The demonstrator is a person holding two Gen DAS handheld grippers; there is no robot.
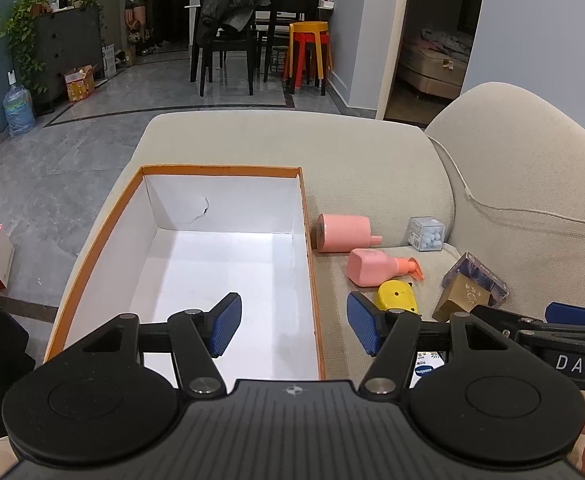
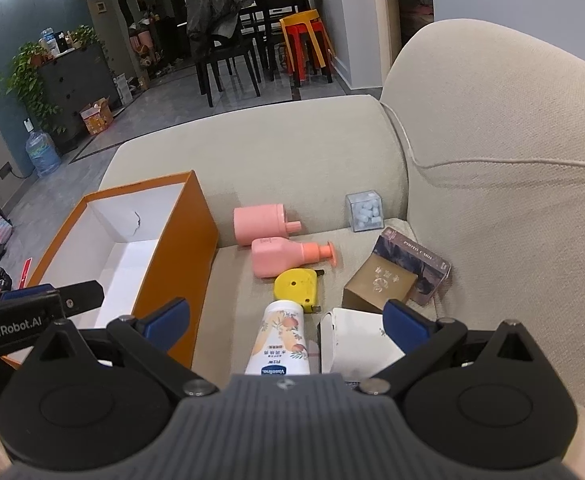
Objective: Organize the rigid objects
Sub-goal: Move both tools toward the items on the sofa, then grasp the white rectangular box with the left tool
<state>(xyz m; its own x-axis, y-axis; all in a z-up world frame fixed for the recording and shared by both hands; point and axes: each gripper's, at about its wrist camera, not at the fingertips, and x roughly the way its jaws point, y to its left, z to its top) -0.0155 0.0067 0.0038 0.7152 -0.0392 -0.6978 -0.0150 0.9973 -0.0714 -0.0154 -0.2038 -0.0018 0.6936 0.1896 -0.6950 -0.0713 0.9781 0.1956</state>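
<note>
1. Left wrist view: we hold the left gripper (image 1: 294, 324) with its blue pads spread apart and nothing between them, above the near right wall of the orange box (image 1: 310, 264), whose white inside holds nothing. The box sits on the beige sofa (image 1: 372, 160). To its right lie a pink canister (image 1: 342, 233), a pink pump bottle (image 1: 376, 266), a yellow tape measure (image 1: 396, 298), a clear cube of pale pellets (image 1: 427, 233) and a gold-and-purple box (image 1: 472, 288).
2. Right wrist view: our right gripper (image 2: 286, 322) also stands wide apart (gripping nothing) over a white lotion bottle (image 2: 280, 336) and a white carton (image 2: 356, 342). Beyond them are the tape measure (image 2: 297, 285), pump bottle (image 2: 284, 258), canister (image 2: 260, 219), cube (image 2: 365, 211) and gold-and-purple box (image 2: 396, 276); the orange box (image 2: 188, 232) lies left.
</note>
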